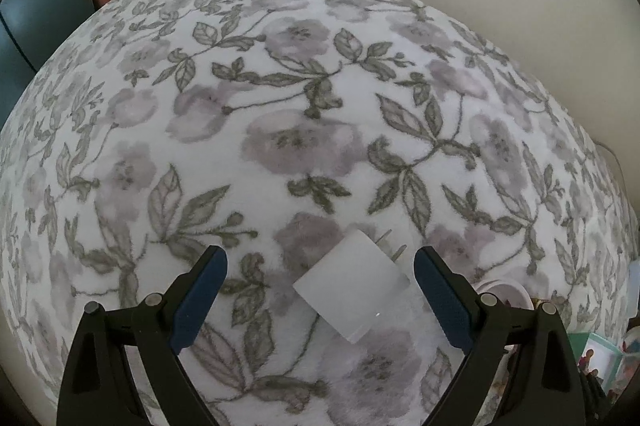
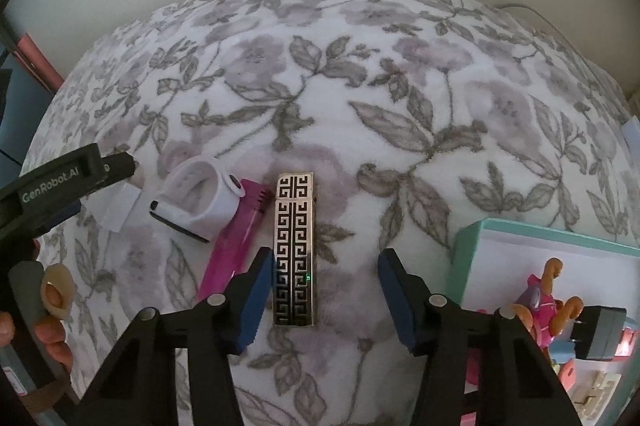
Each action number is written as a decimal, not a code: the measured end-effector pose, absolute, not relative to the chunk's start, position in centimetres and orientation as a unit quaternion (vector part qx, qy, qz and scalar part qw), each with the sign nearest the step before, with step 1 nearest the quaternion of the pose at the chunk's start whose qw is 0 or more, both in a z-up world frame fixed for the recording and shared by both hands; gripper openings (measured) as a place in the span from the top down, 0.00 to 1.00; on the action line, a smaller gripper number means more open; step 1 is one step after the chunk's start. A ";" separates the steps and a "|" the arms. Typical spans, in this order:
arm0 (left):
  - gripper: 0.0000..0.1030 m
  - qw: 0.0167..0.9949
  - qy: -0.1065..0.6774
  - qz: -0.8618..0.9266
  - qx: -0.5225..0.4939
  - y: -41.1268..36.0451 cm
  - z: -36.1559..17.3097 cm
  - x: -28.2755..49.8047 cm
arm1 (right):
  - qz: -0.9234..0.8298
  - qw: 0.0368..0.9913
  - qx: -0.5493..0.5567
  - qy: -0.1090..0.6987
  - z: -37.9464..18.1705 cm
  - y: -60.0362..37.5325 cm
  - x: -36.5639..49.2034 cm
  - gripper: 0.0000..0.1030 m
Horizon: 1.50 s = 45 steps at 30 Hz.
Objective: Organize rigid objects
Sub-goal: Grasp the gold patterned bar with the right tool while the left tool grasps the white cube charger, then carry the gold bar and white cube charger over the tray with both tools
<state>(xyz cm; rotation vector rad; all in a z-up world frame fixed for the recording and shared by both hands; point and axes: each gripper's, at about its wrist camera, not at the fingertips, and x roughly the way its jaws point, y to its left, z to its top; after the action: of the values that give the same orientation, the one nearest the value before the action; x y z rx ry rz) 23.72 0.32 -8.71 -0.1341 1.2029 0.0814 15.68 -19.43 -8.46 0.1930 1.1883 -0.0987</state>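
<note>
On the flowered blanket point(image 2: 400, 74), going left to right, lie one white plug point(image 1: 352, 286), one white watch point(image 2: 200, 202), one pink lighter point(image 2: 236, 246) and one gold-and-black patterned lighter point(image 2: 295, 250). The left gripper point(image 1: 320, 280) stands wide around the white plug without touching it. Its side reads "GenRobot.AI". The right gripper point(image 2: 326, 294) is half open; its left pad is right at the patterned lighter, its right pad apart. Far right, one teal box point(image 2: 476, 238) holds a pink toy point(image 2: 540, 306) and a grey plug point(image 2: 600, 334).
</note>
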 end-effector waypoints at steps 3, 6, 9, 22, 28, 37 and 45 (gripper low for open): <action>0.10 0.821 0.566 0.039 -0.071 0.7 -8.9 23.8 | -0.051 0.825 0.071 0.559 -8.6 -18.8 16.1 0.47; 0.14 0.819 0.567 0.032 -0.082 0.8 -9.0 23.9 | -0.055 0.826 0.051 0.558 -8.7 -18.3 16.4 0.48; 0.27 0.819 0.566 0.028 -0.087 0.7 -9.1 24.0 | -0.058 0.827 0.045 0.558 -8.8 -18.2 16.7 0.48; 0.44 0.815 0.574 0.016 -0.077 0.0 -9.0 24.0 | -0.060 0.832 0.041 0.551 -9.0 -17.8 16.5 0.60; 0.44 0.804 0.591 0.034 -0.065 0.3 -8.8 23.2 | -0.052 0.829 0.045 0.556 -8.7 -17.6 15.2 0.75; 0.44 0.786 0.612 0.054 -0.063 0.5 -8.4 21.1 | -0.042 0.820 0.085 0.564 -8.4 -18.3 12.7 0.79; 0.45 0.782 0.616 0.052 -0.079 0.4 -6.8 18.4 | -0.033 0.820 0.129 0.556 -6.7 -19.2 10.1 0.79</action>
<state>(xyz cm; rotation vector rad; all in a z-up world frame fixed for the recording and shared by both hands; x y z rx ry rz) 18.39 0.41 -6.77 -0.1710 1.3290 0.1118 10.06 -19.15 -6.73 0.2747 1.1845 -0.0697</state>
